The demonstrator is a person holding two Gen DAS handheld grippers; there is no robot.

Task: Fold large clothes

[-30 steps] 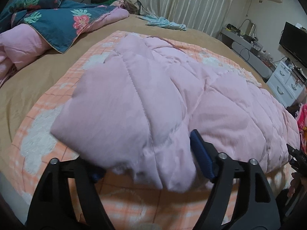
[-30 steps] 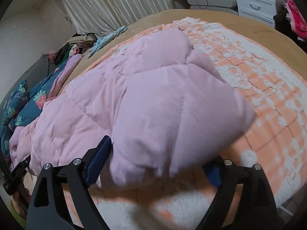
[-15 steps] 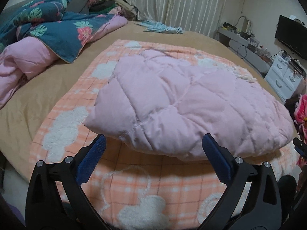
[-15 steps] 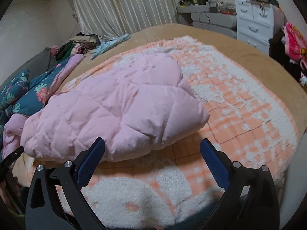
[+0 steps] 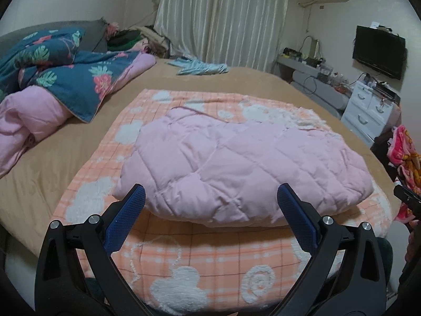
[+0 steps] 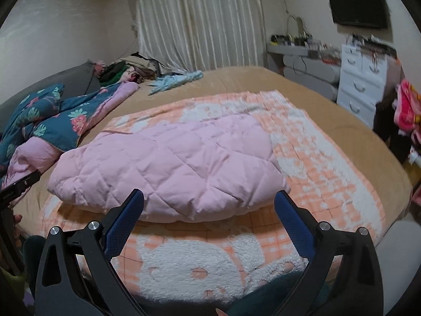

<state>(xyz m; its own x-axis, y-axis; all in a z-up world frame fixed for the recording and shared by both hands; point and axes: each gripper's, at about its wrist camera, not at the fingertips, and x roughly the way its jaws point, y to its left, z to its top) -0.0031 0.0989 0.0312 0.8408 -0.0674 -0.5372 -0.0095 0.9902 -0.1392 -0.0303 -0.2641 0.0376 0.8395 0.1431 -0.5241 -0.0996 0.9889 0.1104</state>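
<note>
We see a pink quilted garment lying folded into a puffy bundle on an orange-and-white checked blanket, which is spread over a tan bed; the bundle sits in the middle of the blanket, closer to its near edge than to its far one. Our left gripper hangs just short of the bundle's near side with its jaws spread wide and nothing between the blue pads. Our right gripper is likewise released, its jaws wide apart and empty, hovering over the blanket's near edge in front of the same garment. Toward the bed's left edge lies a heap of bedding: a dark floral duvet over a pink comforter. A light blue cloth rests near the bed's far edge, below the pale curtain. Beyond the bed's right edge stand a white chest of drawers and a wall-mounted television
</note>
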